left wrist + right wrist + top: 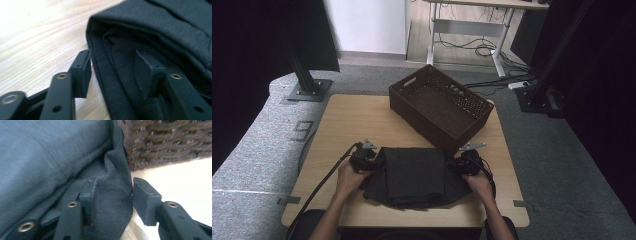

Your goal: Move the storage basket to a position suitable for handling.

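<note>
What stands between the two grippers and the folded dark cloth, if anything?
Nothing visible does. The fingers of the left gripper and those of the right gripper already straddle the edges of the folded dark cloth, open.

Folded black garment [414, 175] (possibly trousers) flat at table's near edge, just beside wicker basket [439, 106].

Wooden table [352, 120]: dark folded garment [414, 175], wicker basket [439, 105]
</note>
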Demonstrator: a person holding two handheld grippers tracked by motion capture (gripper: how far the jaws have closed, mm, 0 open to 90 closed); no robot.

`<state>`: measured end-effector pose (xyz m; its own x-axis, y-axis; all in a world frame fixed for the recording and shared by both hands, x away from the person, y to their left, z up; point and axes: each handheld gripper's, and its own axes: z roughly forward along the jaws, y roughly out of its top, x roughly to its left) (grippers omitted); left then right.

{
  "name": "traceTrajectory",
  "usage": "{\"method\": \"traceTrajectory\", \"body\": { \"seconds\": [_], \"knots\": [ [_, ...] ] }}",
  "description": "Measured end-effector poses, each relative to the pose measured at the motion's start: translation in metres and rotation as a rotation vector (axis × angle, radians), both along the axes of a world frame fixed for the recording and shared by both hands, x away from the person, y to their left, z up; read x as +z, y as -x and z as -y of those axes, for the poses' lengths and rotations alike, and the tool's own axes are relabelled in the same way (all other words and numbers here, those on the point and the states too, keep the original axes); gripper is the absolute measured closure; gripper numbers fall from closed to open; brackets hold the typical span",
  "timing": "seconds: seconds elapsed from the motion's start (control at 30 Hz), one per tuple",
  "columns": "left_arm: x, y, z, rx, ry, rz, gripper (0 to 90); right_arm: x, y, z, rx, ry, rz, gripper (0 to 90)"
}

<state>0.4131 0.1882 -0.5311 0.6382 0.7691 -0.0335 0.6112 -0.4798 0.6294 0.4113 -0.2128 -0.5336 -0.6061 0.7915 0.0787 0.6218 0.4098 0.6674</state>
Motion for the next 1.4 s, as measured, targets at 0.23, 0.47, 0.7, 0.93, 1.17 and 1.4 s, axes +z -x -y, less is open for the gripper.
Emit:
{"method": "traceTrajectory", "body": {
  "seconds": [0.23, 0.47, 0.7, 0.93, 1.17, 1.4],
  "knots": [
    [-0.001, 0.004, 0.002, -0.028, 0.011, 0.004, 68.2, -0.003, 0.002, 0.000, 0.001, 0.012, -0.019, 76.7],
    [0.000, 0.014, -0.001, -0.048, 0.017, -0.006, 71.7, -0.004, 0.010, 0.000, 0.027, 0.001, -0.029, 80.6],
    [0.000, 0.031, -0.002, -0.073, 0.023, -0.018, 71.8, -0.004, 0.025, 0.003, 0.054, -0.003, -0.035, 80.4],
    [0.002, 0.049, 0.000, -0.094, 0.015, -0.046, 71.6, -0.004, 0.042, 0.008, 0.076, -0.017, -0.046, 79.8],
    [0.003, 0.067, 0.000, -0.115, 0.000, -0.062, 71.4, -0.004, 0.059, 0.010, 0.087, -0.025, -0.057, 79.2],
    [0.005, 0.080, 0.002, -0.136, -0.026, -0.072, 71.2, -0.003, 0.074, 0.009, 0.097, -0.017, -0.066, 79.2]
  ]
}}
